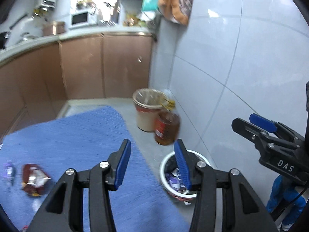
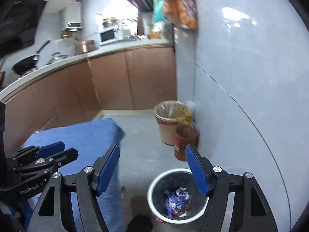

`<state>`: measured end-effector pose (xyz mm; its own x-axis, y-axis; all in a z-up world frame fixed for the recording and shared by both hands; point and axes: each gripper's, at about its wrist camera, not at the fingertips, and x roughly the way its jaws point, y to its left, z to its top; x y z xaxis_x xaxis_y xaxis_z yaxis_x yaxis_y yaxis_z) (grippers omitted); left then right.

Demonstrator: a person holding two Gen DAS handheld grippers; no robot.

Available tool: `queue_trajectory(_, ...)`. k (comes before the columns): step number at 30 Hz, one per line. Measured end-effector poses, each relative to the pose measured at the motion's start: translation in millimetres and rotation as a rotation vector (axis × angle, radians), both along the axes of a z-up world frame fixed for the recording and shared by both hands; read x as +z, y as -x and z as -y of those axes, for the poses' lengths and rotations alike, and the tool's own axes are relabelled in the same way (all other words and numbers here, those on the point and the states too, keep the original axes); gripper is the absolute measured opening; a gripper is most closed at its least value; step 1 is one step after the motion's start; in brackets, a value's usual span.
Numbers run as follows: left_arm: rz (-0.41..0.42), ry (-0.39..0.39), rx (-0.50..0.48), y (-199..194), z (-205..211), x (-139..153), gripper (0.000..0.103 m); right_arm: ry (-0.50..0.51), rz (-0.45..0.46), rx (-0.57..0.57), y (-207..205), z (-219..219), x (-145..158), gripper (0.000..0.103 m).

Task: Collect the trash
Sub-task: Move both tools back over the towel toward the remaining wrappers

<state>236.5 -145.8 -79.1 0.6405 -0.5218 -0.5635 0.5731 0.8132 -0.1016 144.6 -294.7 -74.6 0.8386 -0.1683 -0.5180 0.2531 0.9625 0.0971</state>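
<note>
1. Both claws empty: left gripper [image 1: 152,162] parted midway, right gripper [image 2: 152,172] spread wider, nothing between the pads of either.
2. Trash bin [image 2: 154,185], lower centre of the right view, already holding crumpled wrappers.
3. Red snack wrapper [image 1: 34,179] and small purple wrapper [image 1: 8,171] lying on the blue cloth [image 1: 77,135], lower left of the left view, still to collect.
4. Risks: pinching cloth along with the thin foil; missing the bin rim on release; knocking the oil bottle [image 2: 185,141] just beyond the bin.
</note>
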Motion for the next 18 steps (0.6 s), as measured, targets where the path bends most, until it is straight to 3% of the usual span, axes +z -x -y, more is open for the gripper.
queue_trajectory(4, 0.054, -0.001, 0.063, 21.3, -41.5, 23.2, 0.046, 0.036, 0.045, 0.074, 7.8, -34.9, 24.5, 0.071)
queue_trajectory(10, 0.159, -0.018, 0.188, 54.4, -95.1, 51.6, 0.055, 0.090, 0.106, 0.163, 24.9, -81.9, 54.0, 0.074)
queue_trajectory(18, 0.269, -0.029, 0.327, 96.7, -141.1, 72.4, 0.064, 0.123, 0.152, 0.216, 49.5, -121.3, 72.3, 0.080)
